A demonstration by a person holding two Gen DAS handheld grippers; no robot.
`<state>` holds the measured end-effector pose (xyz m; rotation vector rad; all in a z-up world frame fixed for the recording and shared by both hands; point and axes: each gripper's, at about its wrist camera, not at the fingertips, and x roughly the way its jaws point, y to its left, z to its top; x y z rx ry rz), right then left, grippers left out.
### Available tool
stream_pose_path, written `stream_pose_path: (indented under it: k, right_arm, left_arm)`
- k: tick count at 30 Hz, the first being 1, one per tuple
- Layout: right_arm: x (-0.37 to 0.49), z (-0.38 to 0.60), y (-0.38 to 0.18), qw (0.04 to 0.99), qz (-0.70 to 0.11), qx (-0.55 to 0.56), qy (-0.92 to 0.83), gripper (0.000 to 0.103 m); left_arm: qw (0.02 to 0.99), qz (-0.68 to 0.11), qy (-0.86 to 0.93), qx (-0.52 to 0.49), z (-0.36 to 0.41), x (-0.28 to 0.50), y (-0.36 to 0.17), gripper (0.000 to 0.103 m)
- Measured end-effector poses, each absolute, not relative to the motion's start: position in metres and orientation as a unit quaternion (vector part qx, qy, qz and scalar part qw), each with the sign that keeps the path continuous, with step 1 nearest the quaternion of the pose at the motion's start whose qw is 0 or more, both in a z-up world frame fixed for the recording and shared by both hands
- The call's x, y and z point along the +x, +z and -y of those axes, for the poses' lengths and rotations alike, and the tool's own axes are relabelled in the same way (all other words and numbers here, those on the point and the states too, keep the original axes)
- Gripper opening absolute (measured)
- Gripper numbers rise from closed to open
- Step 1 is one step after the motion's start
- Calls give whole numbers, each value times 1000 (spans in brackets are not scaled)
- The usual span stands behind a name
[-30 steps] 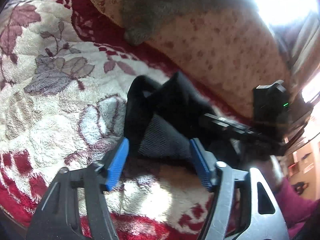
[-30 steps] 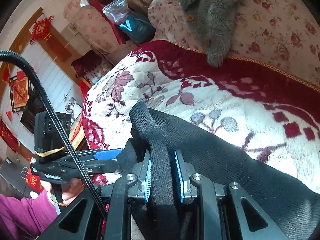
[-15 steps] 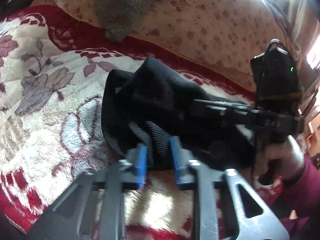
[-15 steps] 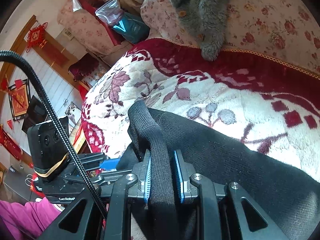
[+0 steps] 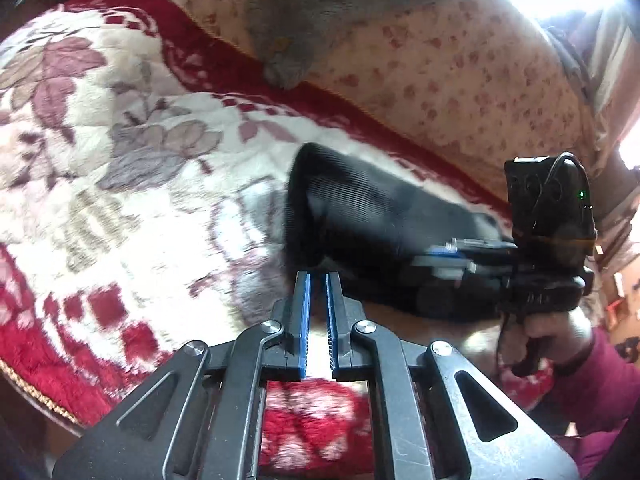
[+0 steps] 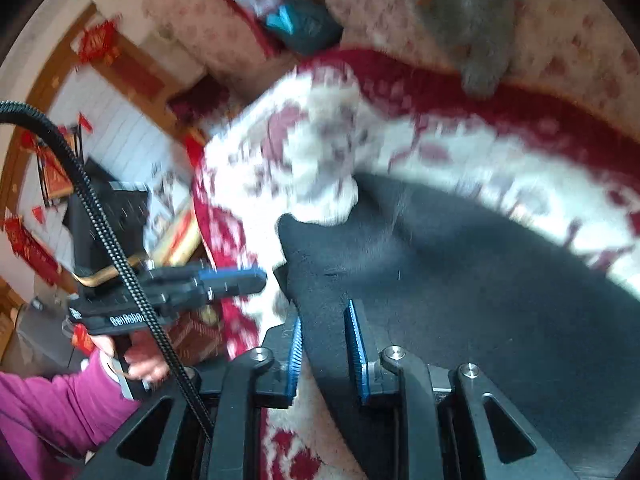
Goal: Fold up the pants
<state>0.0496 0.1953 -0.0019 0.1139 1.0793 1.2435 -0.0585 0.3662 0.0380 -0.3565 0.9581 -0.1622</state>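
Note:
Black ribbed pants (image 5: 380, 220) lie on a white and red floral blanket (image 5: 140, 180). My left gripper (image 5: 316, 280) is shut with nothing between its blue pads; its tips stop just short of the pants' rolled edge. In the right wrist view the left gripper (image 6: 256, 278) shows a small gap to the fabric's corner. The jaws of my right gripper (image 6: 324, 310) are opening. The pants (image 6: 460, 280) lie flat between its pads, which no longer squeeze the cloth. In the left wrist view the right gripper (image 5: 432, 256) rests over the pants.
A grey fuzzy garment (image 5: 288, 40) hangs over a floral quilt (image 5: 440, 80) behind the blanket. A hand in a magenta sleeve (image 6: 60, 400) holds the left gripper. The bed's edge drops off at left, with plastic bags (image 6: 300, 20) piled at the back.
My left gripper went from wide open to shut and pulled back off the pants. My right gripper's jaws widened, and the pinched ridge of waistband now lies flat.

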Motion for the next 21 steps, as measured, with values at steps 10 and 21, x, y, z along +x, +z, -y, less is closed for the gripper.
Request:
stream_pose_path:
  k: [10,21]
  right_arm:
    - [35,-157,28,731,-465,26,499,48]
    - [-26,-47,-6,699,-516,199,453,53]
  left_arm:
    - [851,-451,-93,-254,-378,-71,38,64]
    - [837,-428,3,-341,-368,-62,30,66]
